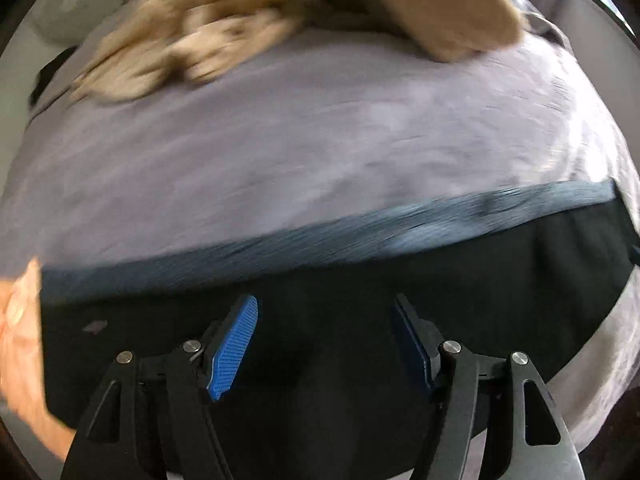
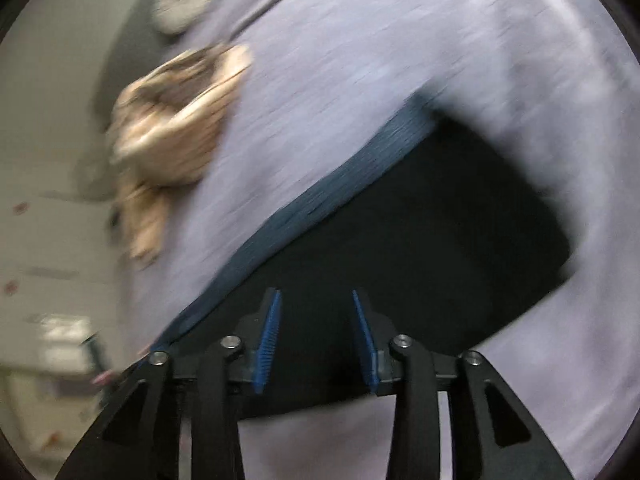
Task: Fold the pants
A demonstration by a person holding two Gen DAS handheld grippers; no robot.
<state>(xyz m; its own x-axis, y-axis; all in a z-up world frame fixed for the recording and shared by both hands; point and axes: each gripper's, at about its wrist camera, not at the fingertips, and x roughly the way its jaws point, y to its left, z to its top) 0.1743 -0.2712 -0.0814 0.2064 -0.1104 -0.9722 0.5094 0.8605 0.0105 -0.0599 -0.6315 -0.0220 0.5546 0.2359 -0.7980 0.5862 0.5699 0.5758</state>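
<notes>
Black pants (image 1: 480, 264) lie folded flat on a lavender bedsheet (image 1: 320, 120), with a blue-grey waistband strip (image 1: 360, 228) along their far edge. My left gripper (image 1: 325, 300) hovers over the black cloth, jaws open, with no cloth pinched between the blue pads (image 1: 234, 348). In the right wrist view the same pants (image 2: 440, 220) run diagonally, waistband (image 2: 320, 200) on the left side. My right gripper (image 2: 315, 292) stands open above their near edge, and its pads (image 2: 268, 340) hold nothing. Both views are blurred.
A crumpled tan garment (image 1: 200, 32) lies at the far side of the bed and shows as a tan heap (image 2: 172, 120) in the right wrist view. A person's hand (image 1: 20, 320) is at the pants' left end. A round white object (image 2: 182, 2) sits beyond the sheet (image 2: 400, 40).
</notes>
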